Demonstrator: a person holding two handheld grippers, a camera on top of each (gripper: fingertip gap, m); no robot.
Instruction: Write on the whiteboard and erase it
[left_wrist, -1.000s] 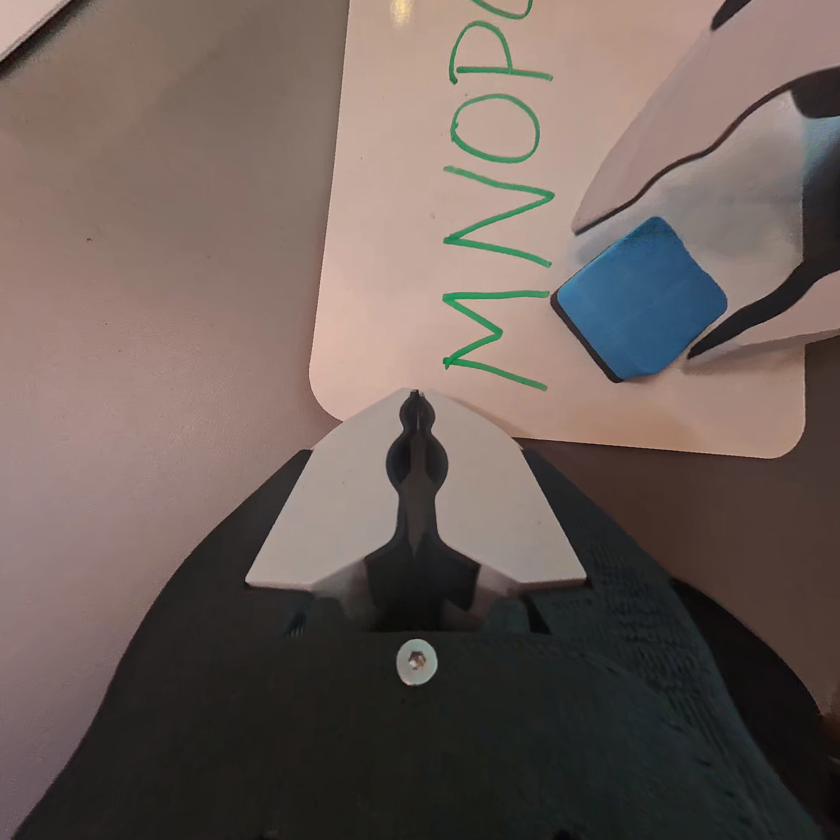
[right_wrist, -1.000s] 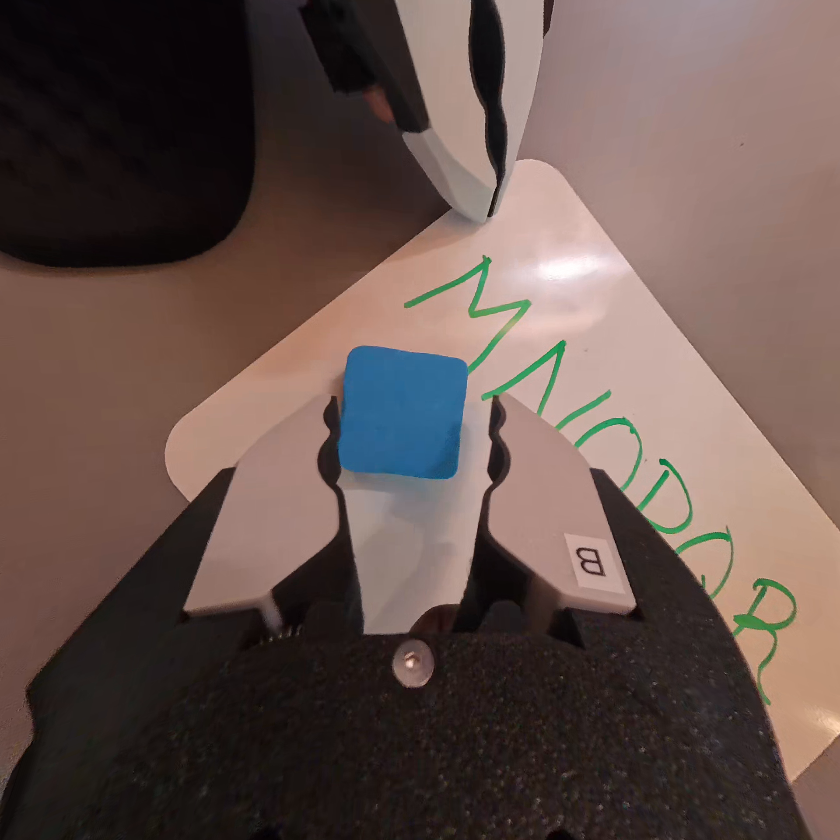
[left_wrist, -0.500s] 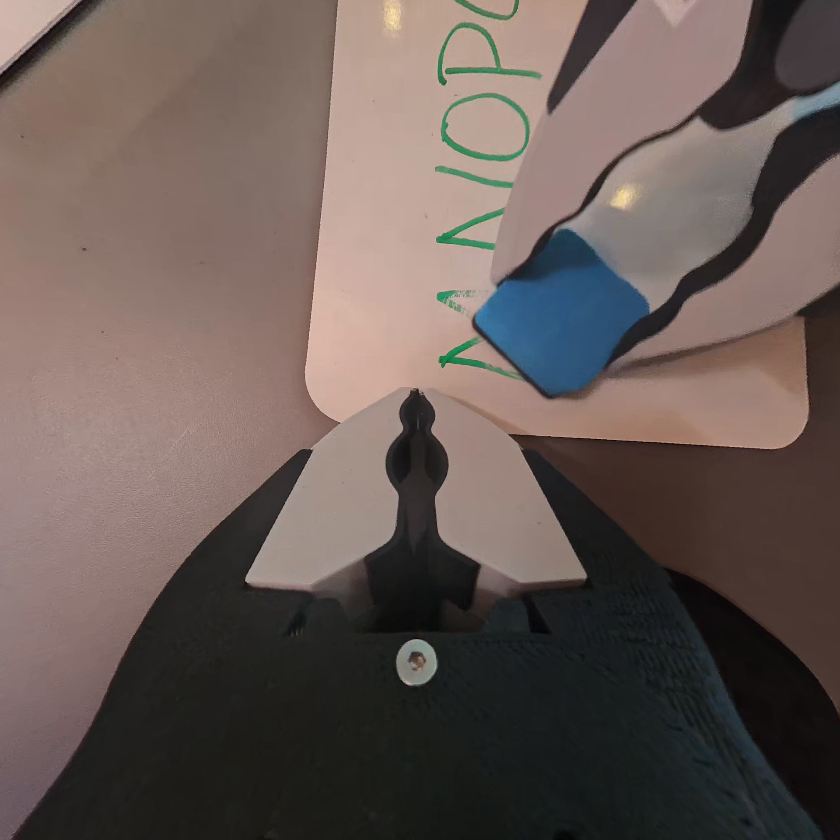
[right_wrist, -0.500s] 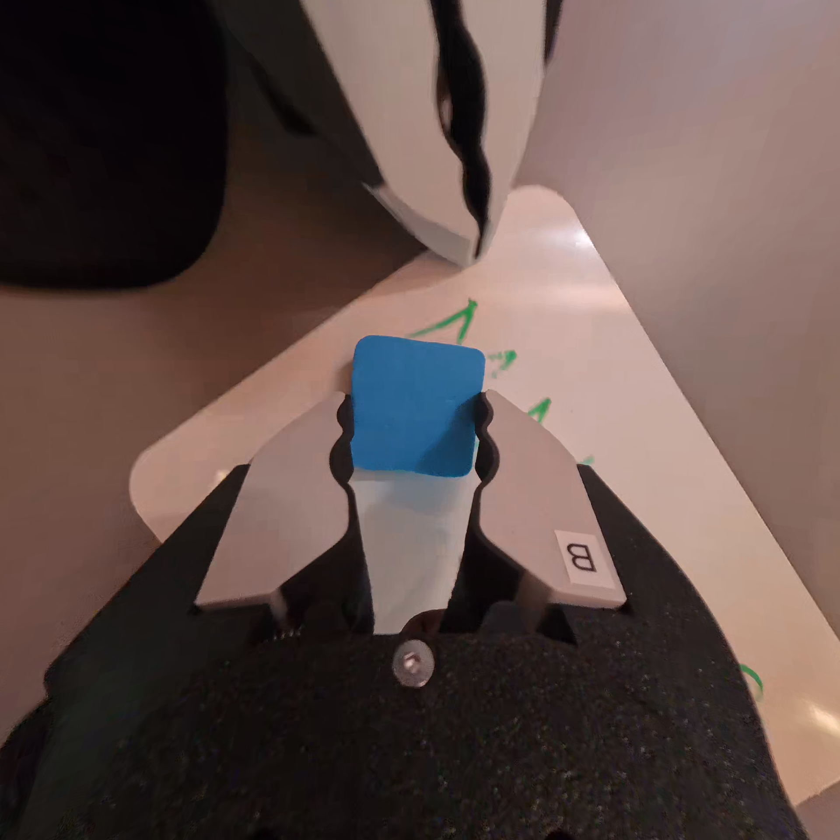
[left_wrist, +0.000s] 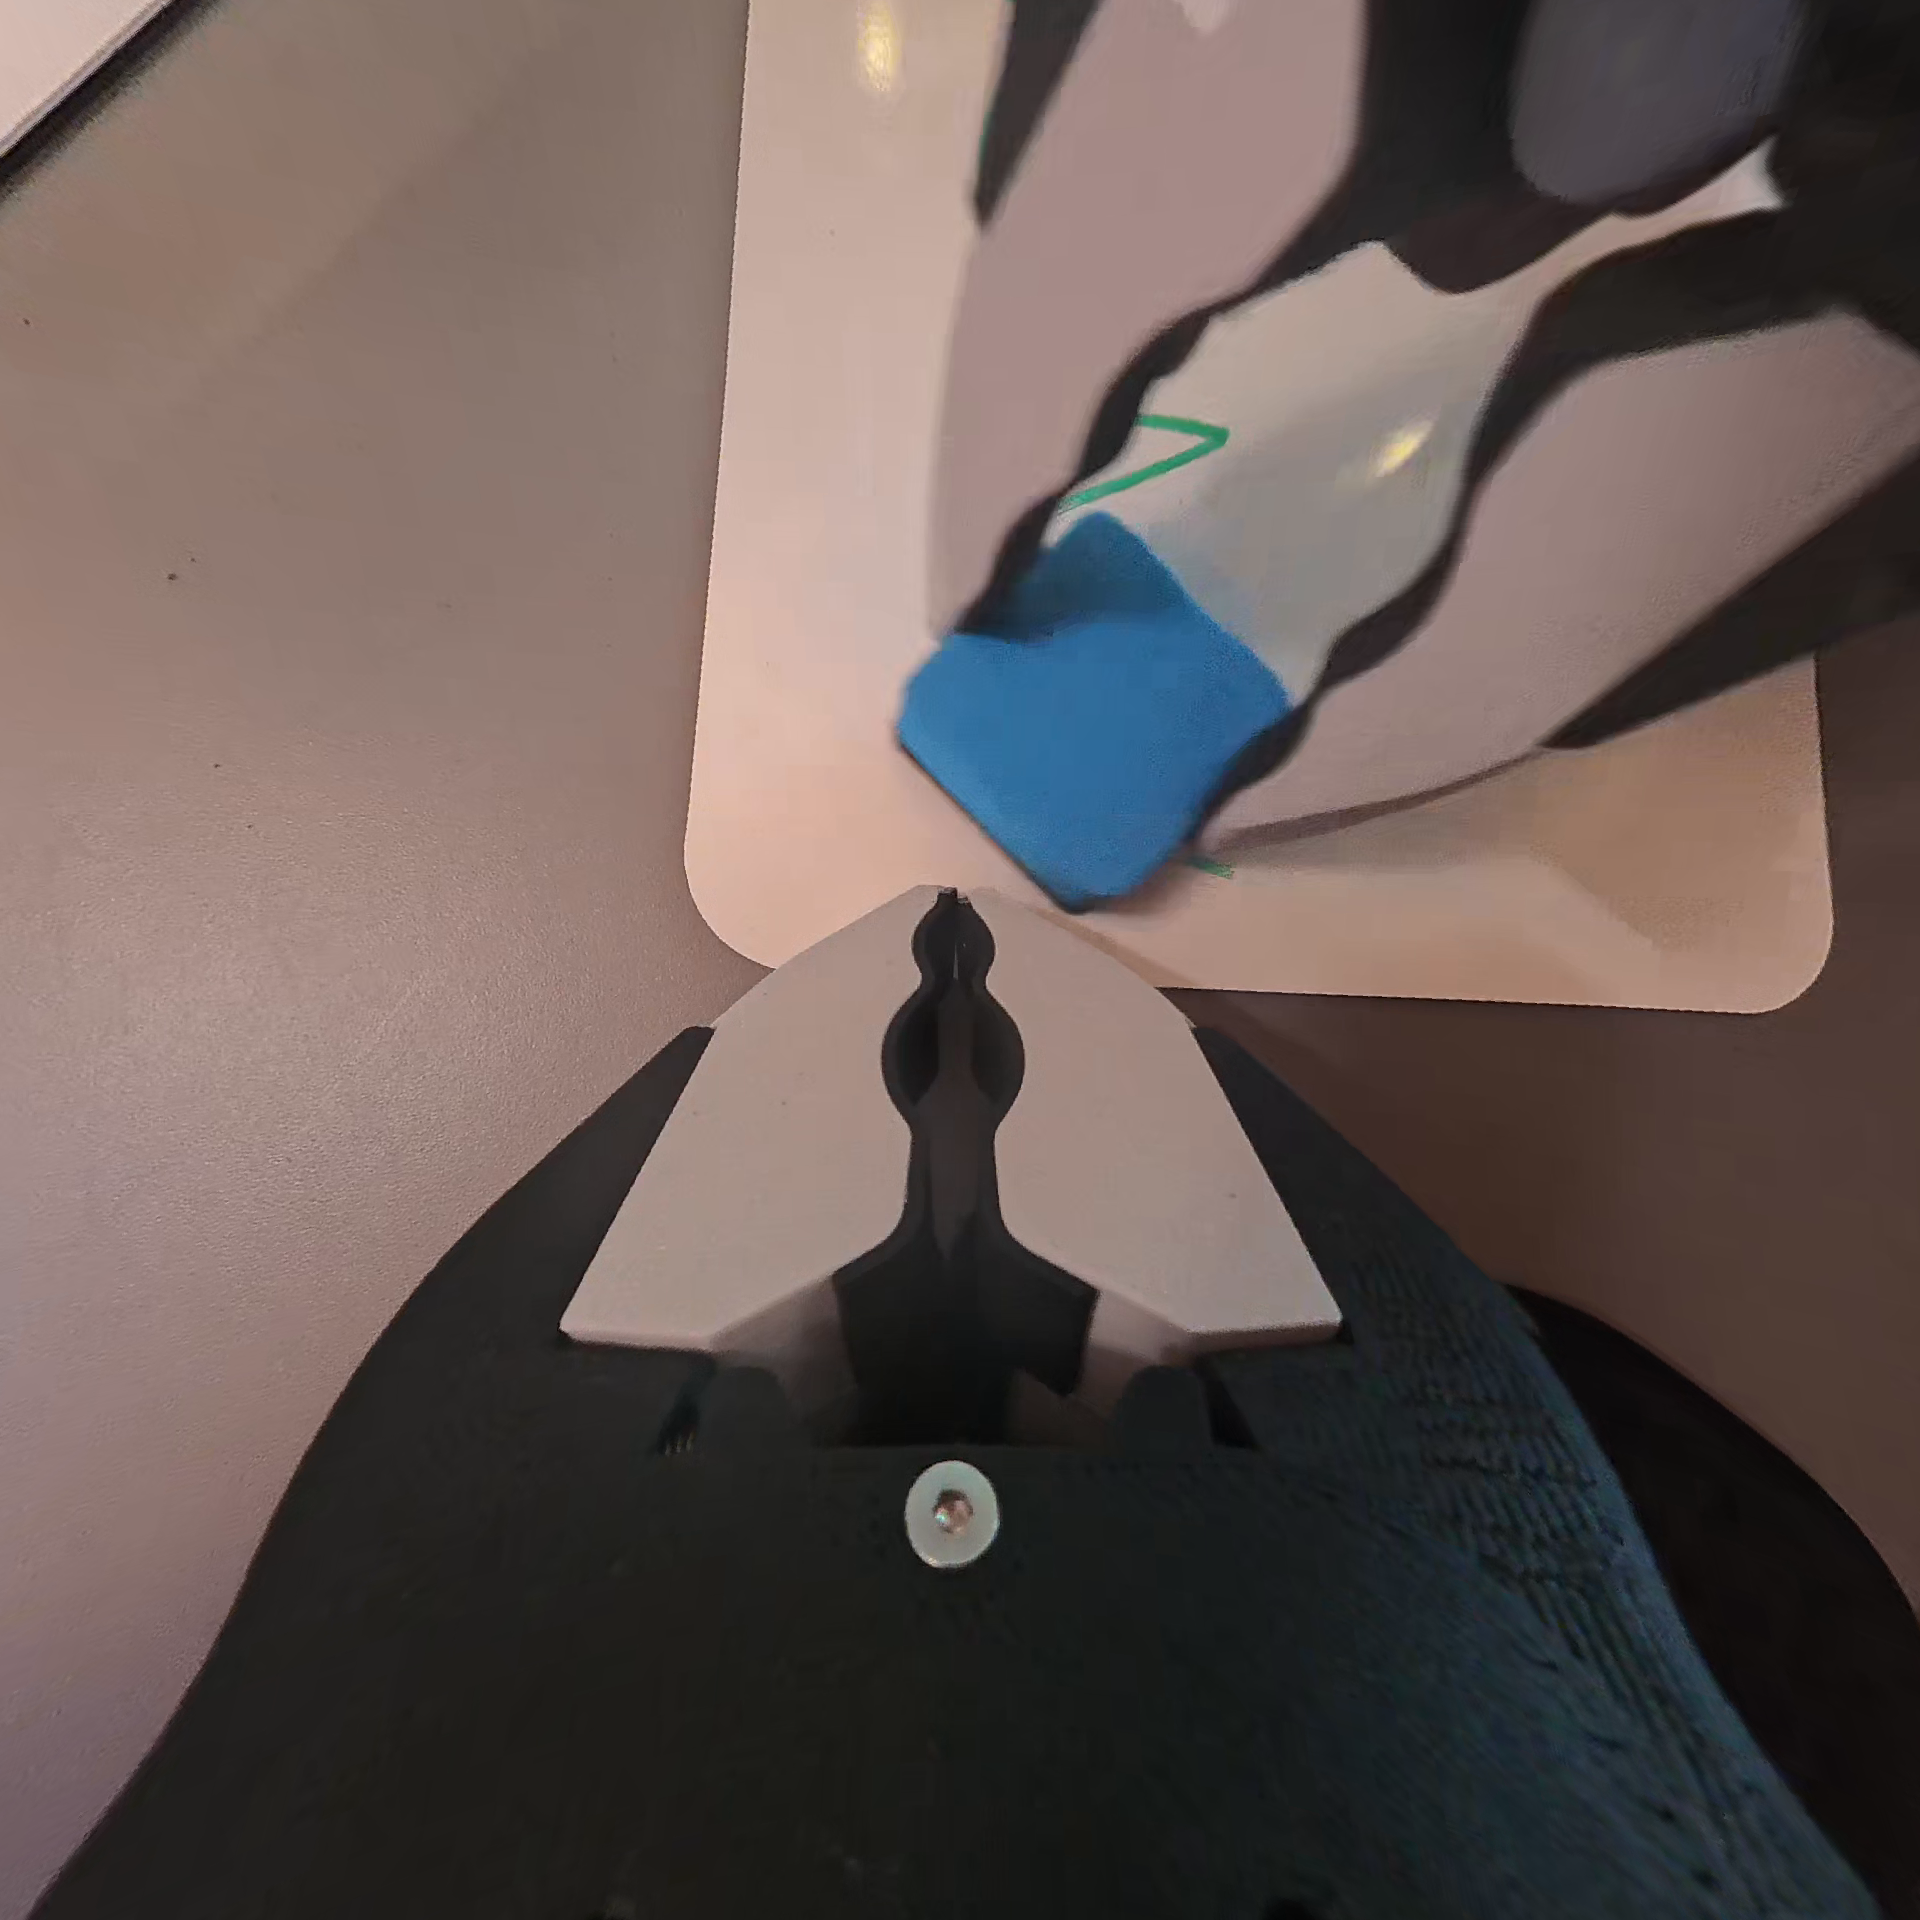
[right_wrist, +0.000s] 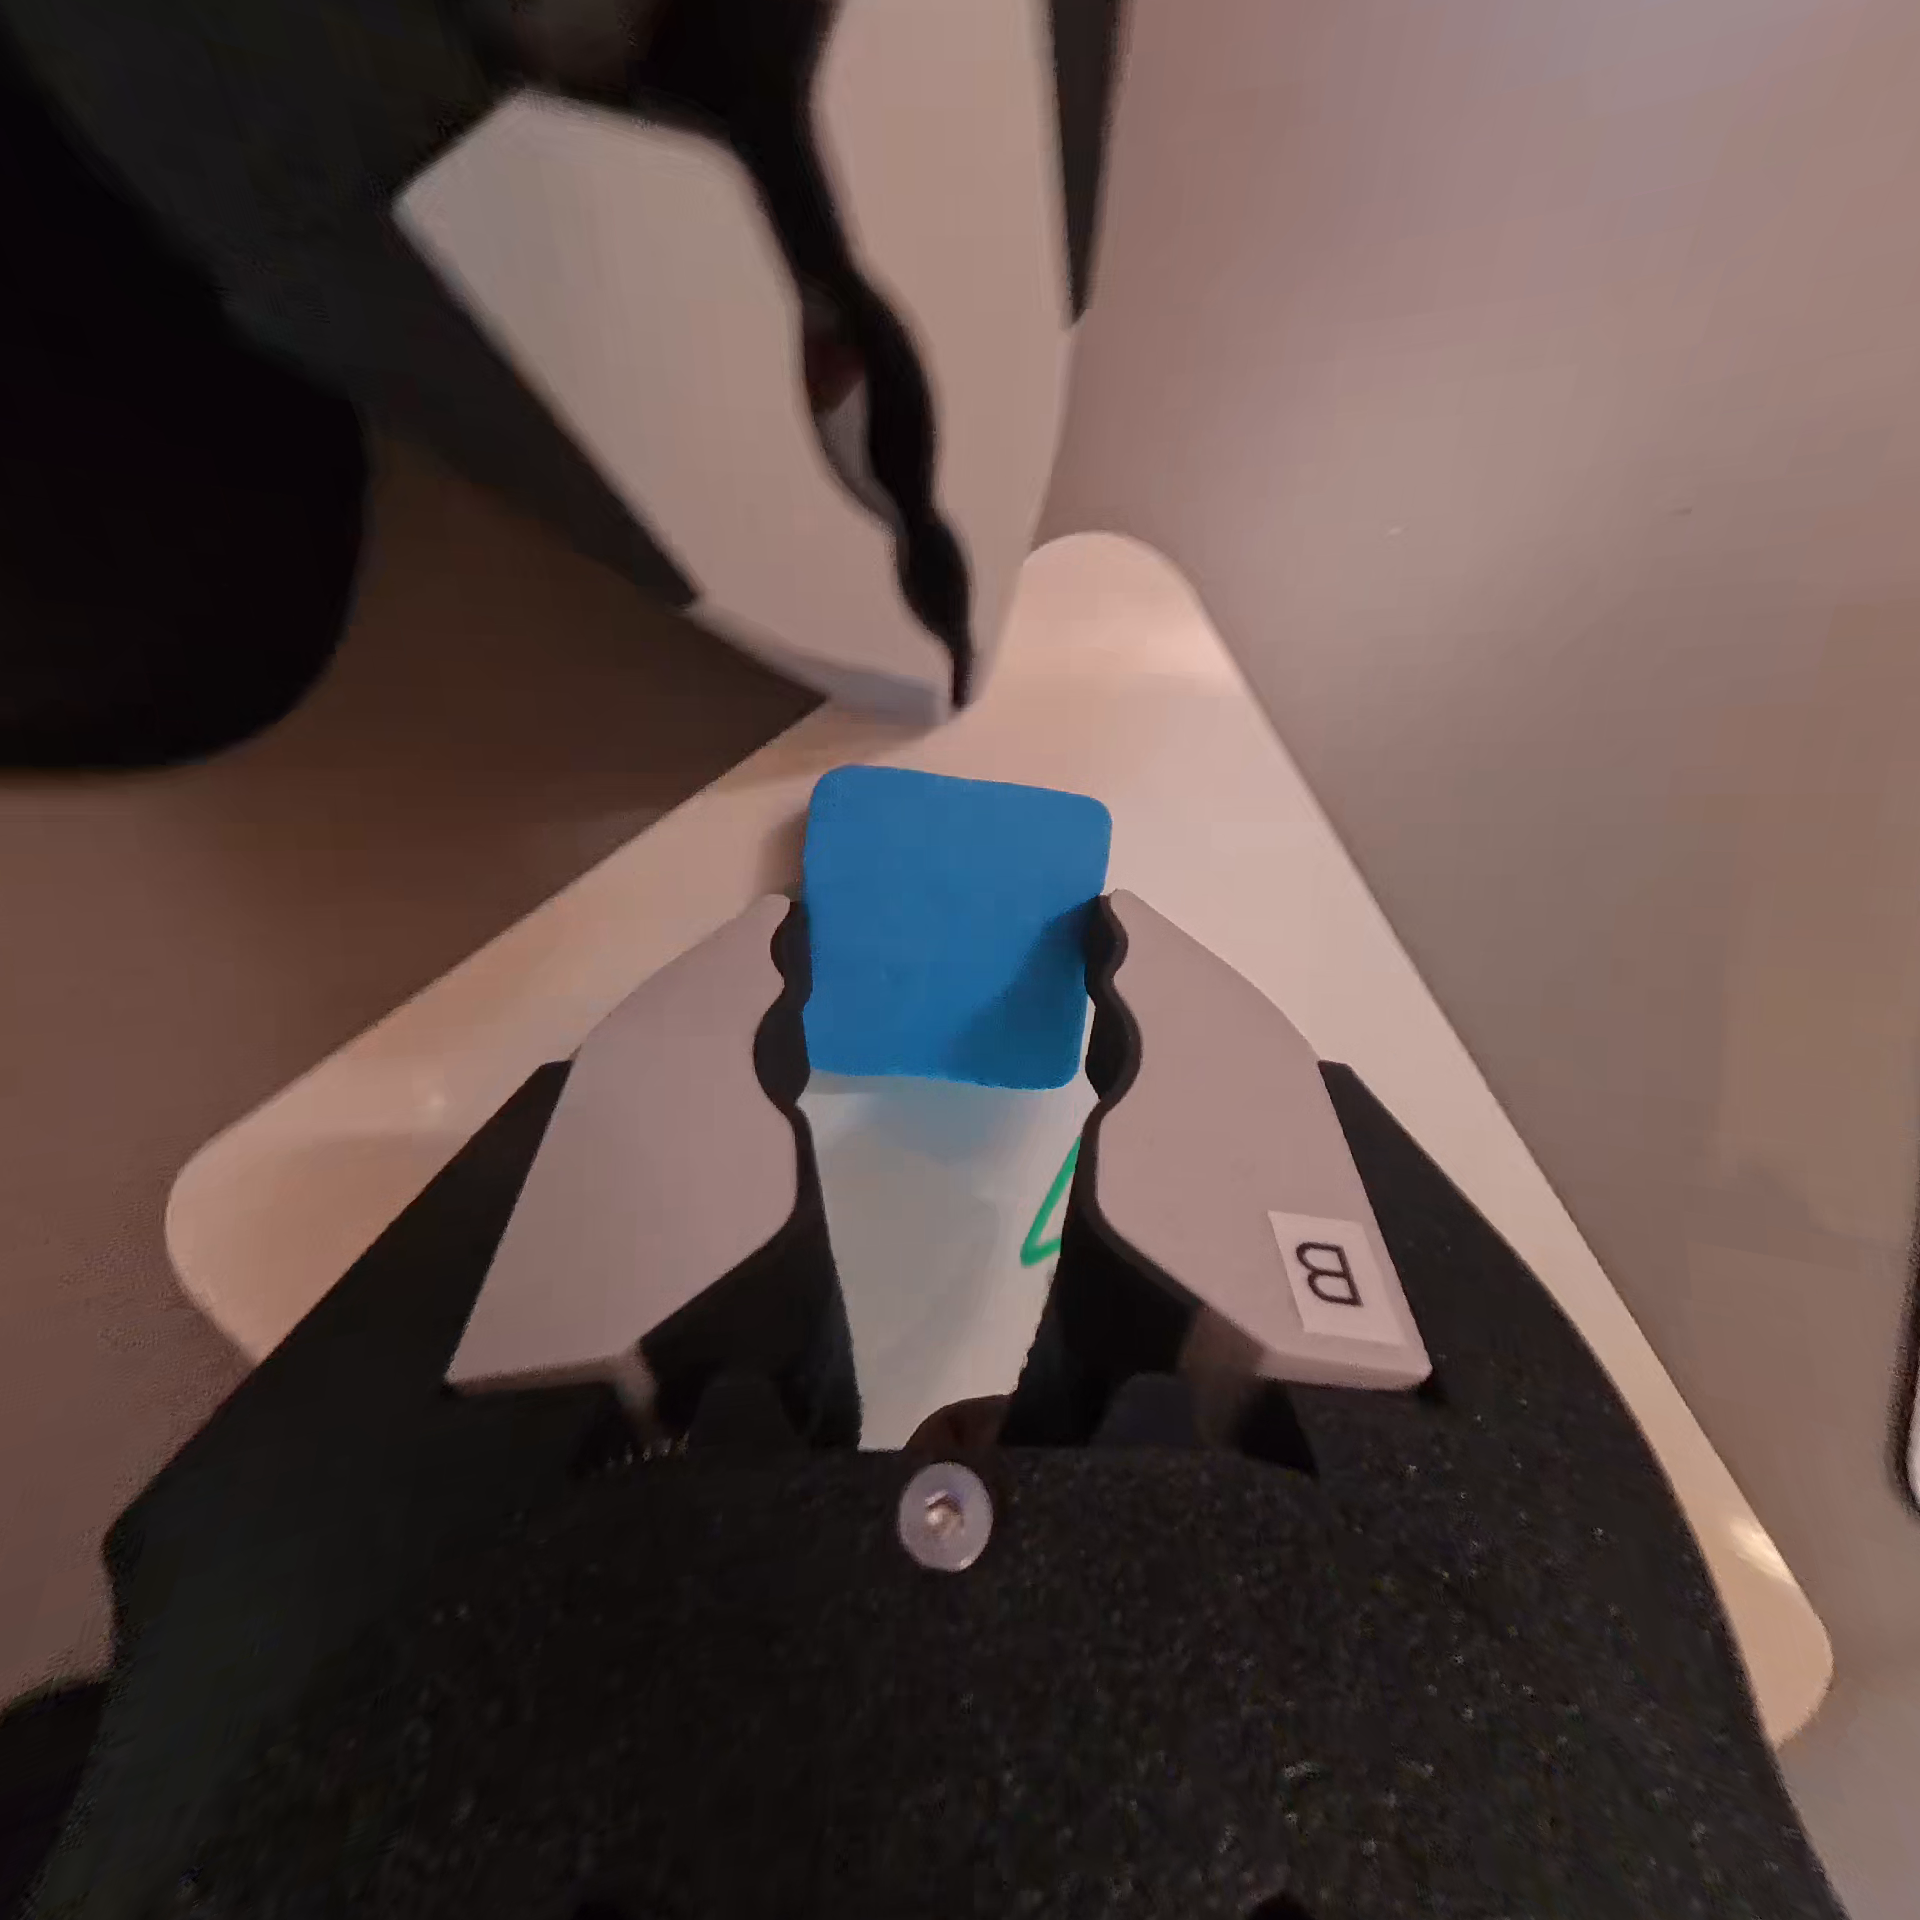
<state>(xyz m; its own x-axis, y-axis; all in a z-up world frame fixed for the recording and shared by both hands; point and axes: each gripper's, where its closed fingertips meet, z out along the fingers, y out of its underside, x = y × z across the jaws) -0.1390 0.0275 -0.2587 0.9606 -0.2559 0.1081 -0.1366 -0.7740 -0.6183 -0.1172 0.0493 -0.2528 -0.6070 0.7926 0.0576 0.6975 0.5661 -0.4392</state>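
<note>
Right tongs (right_wrist: 945, 987) grip the blue eraser (right_wrist: 951, 935) on the whiteboard (right_wrist: 1247, 831), hiding most green marks (right_wrist: 1049, 1216). Left tongs (left_wrist: 948, 904) are closed and empty, tips on the board's edge.

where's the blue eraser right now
The blue eraser is pinched between the right gripper fingers, flat on the whiteboard near the corner where the shut left gripper tip rests.

Left gripper (left_wrist: 951, 902) tips pressed together on near whiteboard (left_wrist: 821, 623) corner, just beside blue eraser (left_wrist: 1091, 738) clamped in right gripper (right_wrist: 945, 935): tight gap there. Table (left_wrist: 364, 623) left of board is open. Board's near right corner (left_wrist: 1662, 914) bare.
</note>
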